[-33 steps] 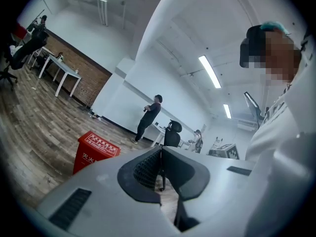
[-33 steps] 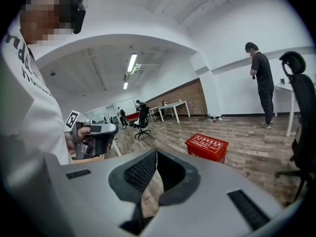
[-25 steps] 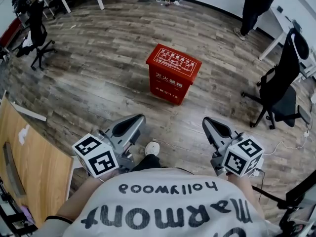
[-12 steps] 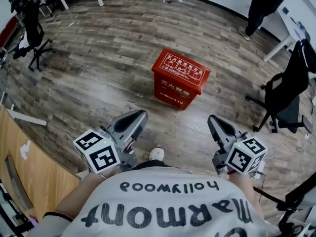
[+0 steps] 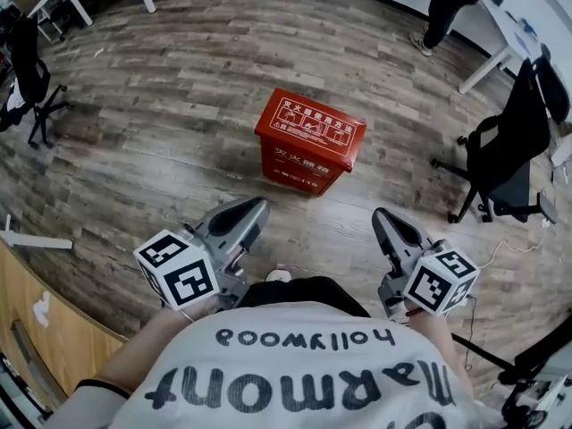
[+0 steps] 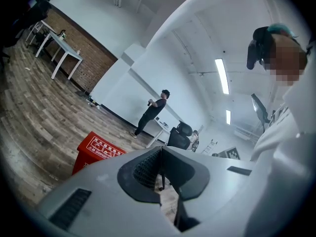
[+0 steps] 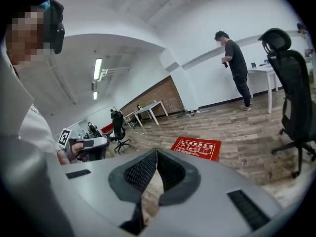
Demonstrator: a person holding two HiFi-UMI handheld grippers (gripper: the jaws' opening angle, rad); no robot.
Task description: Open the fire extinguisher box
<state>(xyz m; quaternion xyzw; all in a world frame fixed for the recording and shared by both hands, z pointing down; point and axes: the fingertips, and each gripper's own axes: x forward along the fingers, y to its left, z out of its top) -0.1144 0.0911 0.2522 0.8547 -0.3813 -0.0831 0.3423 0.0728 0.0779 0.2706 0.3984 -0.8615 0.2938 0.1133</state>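
Floor (image 5: 134,132): ext. box (image 5: 308,141) now nearer L claw (image 5: 260,206), R claw (image 5: 379,215).

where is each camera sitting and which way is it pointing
Head view: on the person's head, looking steeply down at the floor and the red box; shows the person's shirt, left tongs and right tongs.
Left gripper view: on the left tongs, looking along their shut jaws across the room; the shirt fills the right.
Right gripper view: on the right tongs, shut too, facing the box; the left hand shows at left.
Shared: both gripper views see the box and the standing person.
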